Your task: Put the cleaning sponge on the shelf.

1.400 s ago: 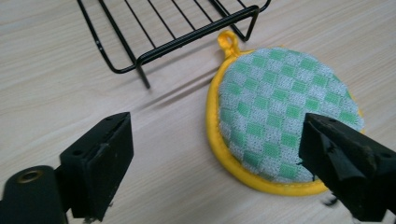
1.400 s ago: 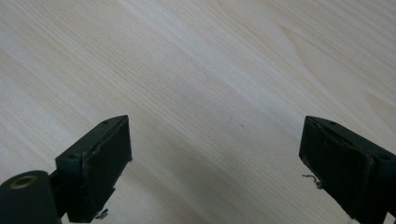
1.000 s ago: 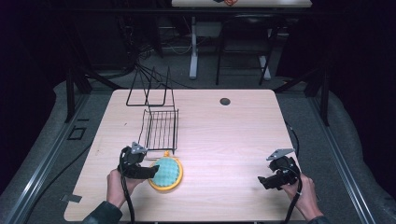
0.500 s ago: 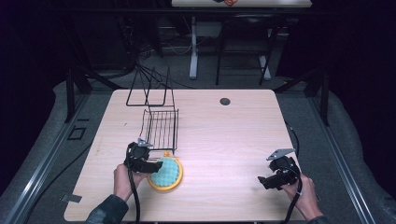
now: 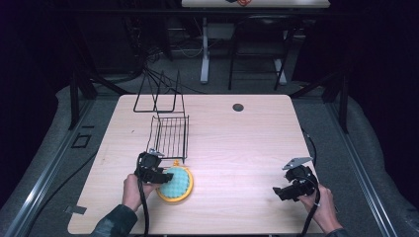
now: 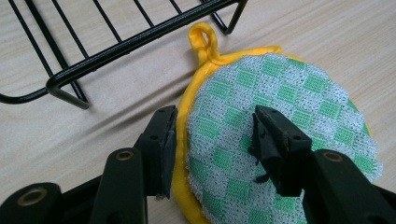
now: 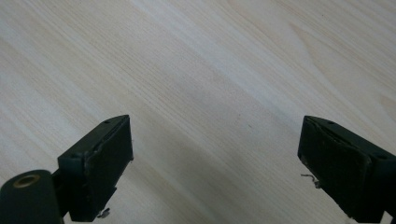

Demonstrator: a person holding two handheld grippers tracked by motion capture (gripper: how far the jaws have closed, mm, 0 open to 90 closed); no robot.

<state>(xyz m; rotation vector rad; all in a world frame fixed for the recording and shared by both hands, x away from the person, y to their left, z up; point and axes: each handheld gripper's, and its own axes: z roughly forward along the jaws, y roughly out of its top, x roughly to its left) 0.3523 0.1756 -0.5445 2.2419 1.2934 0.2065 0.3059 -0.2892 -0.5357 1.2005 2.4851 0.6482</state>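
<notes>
Pale wooden bench [image 5: 237,148] under dim light: our left hand-held gripper [image 6: 212,140] straddles the near edge of the round pot holder [image 6: 280,135].

We see the pot holder lying flat near the bench's front left, just in front of the black wire rack [image 5: 170,133], its hanging loop pointing toward the rack. One jaw sits outside the yellow rim and the other on the green-and-white checked top; the jaws have just been closing but we judge them not yet pinching the cloth. Being round, it has no long axis to match. Our right hand-held gripper [image 5: 286,190] rests well apart at the front right, jaws spread wide over bare wood, so the left is far nearer.
</notes>
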